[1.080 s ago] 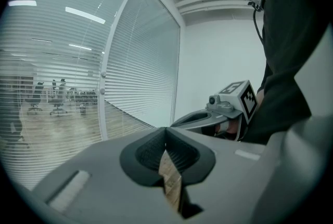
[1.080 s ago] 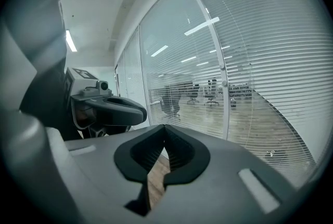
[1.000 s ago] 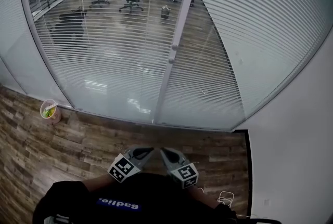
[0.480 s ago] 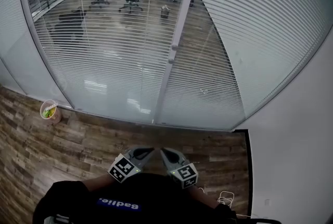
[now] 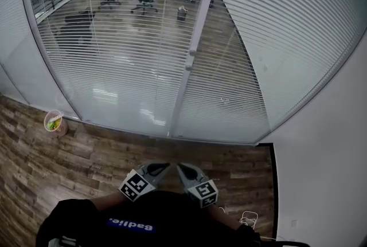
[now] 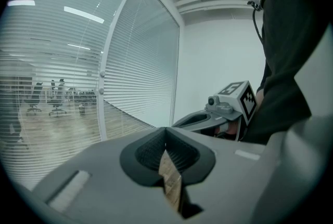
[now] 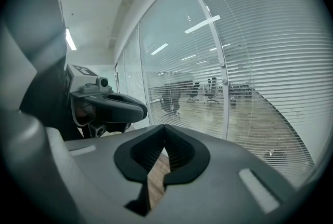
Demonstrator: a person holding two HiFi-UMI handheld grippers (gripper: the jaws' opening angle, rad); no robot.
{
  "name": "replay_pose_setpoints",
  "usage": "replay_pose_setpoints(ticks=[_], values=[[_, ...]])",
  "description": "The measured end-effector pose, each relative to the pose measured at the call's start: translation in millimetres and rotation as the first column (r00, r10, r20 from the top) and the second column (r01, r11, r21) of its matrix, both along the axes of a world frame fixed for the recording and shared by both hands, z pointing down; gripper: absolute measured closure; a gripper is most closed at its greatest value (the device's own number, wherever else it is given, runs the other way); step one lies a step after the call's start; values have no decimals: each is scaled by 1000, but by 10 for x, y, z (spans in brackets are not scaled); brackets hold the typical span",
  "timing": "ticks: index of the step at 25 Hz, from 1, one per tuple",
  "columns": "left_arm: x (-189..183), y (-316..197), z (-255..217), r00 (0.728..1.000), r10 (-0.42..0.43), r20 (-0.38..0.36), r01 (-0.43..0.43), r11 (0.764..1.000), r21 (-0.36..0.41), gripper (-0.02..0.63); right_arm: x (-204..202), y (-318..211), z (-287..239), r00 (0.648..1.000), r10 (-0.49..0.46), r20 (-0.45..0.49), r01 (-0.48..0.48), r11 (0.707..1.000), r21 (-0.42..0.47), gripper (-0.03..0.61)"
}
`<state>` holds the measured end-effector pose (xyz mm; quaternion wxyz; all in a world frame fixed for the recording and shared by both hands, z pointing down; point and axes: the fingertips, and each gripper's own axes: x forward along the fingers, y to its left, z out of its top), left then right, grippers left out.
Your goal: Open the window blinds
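Note:
The window blinds [image 5: 132,51] hang behind glass across the top of the head view; the left panel's slats let an office show through, while the right panel [image 5: 287,39] looks more closed. A white post [image 5: 192,51] with two small knobs [image 5: 192,53] divides them. Both grippers are held low and close to the person's body, well short of the glass. The left gripper [image 5: 161,167] is shut and holds nothing. Beside it the right gripper [image 5: 180,167] is shut as well, also holding nothing. In the left gripper view the left gripper [image 6: 165,134] points at the blinds [image 6: 140,77]; in the right gripper view the right gripper [image 7: 165,132] does too.
A small cup [image 5: 55,122] with something green in it stands on the wood floor [image 5: 103,154] at the left by the glass. A white wall [image 5: 327,171] closes the right side. A white cable [image 5: 248,218] lies on the floor near it.

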<state>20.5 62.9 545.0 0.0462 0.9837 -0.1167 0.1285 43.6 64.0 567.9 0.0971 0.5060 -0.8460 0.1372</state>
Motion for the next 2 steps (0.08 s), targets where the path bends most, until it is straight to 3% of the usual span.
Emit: replay_pose_setpoints(ticks=[2], values=[[4,0,2,1000,-1,-1,1,1000,-2,614,3,0,5,1000,-2,-2,2,1000,-1,577]])
